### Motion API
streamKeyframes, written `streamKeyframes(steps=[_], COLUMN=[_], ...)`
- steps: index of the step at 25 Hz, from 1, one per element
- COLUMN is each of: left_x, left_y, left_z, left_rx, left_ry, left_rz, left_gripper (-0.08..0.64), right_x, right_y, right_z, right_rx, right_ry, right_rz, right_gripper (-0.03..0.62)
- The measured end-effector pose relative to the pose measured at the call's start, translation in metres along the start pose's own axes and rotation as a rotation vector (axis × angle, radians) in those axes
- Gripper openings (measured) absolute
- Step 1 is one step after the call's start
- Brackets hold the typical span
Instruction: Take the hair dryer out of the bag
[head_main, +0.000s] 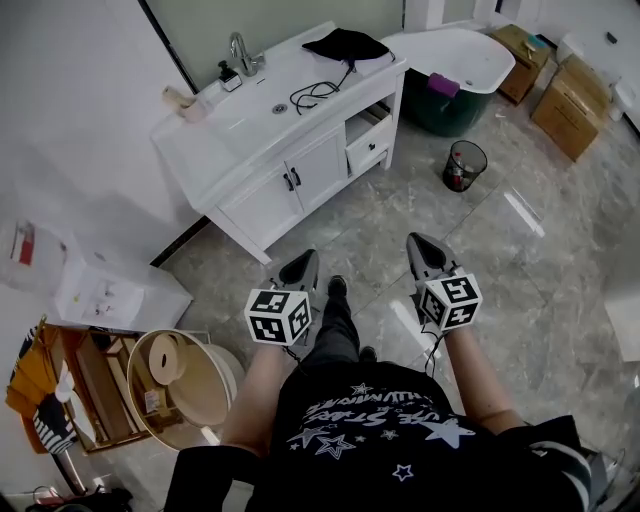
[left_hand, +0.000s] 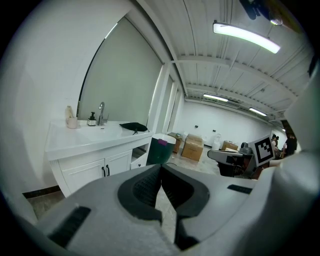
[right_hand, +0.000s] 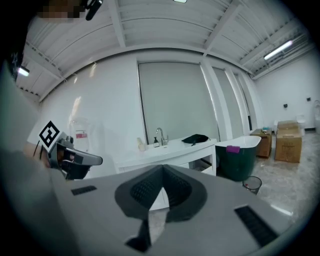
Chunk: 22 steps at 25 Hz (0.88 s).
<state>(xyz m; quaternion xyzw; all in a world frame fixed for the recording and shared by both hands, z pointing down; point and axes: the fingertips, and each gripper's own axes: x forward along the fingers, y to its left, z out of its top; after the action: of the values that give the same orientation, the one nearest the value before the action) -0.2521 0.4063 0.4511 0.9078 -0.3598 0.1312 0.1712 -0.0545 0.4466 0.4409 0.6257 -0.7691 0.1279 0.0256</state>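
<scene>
Bag on vanity beside bathtub

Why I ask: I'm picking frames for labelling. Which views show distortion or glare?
Left gripper view: fisheye bending, dark corners, a glaring ceiling light. Right gripper view: the same bending. Head view: sharp, evenly lit, one bright reflection on the floor.

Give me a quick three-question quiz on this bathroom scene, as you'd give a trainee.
1. What small round mesh thing stands on the floor in front of the bathtub?
2. Where does the black bag lie? A on the floor; B in the bathtub; C on the white counter.
3. True or false: the left gripper and the right gripper are both shut and empty.
Key: 1 a bin; 2 C; 3 true.
</scene>
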Motion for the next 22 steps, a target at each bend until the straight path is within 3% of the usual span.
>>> streamKeyframes(steps=[9,12,14,17,22], left_x=[0.079,0.112,0.134,0.166,0.215], left_y=[0.032,0.048,0.062,0.081,0.108], left_z=[0.038,0.049,0.059,0.073,0.094], left_rx=[-0.012,0.005,0.009,0.001,0.003], left_ry=[-0.087,-0.069,-0.065,-0.059,-0.033], left_rz=[-0.049,-0.065,-0.073,-0.094,-0.146], left_gripper=[0.012,0.076,0.113,0.156,0.227], right_x=[0.051,0.079,0.101,0.137,0.194], right_y=[-0.047,-0.064,-0.075,-0.093,-0.112], right_z=[0.005,0.012,0.014,0.022,0.035], right_rx=[-0.035,-0.03,-0.023,-0.014,0.002], right_ry=[0.027,0.044,0.058,0.066,0.086], right_rz=[-0.068,-0.075,-0.075,-0.091,-0.096], right_gripper=[0.008,0.013,0.089,0.105,0.187])
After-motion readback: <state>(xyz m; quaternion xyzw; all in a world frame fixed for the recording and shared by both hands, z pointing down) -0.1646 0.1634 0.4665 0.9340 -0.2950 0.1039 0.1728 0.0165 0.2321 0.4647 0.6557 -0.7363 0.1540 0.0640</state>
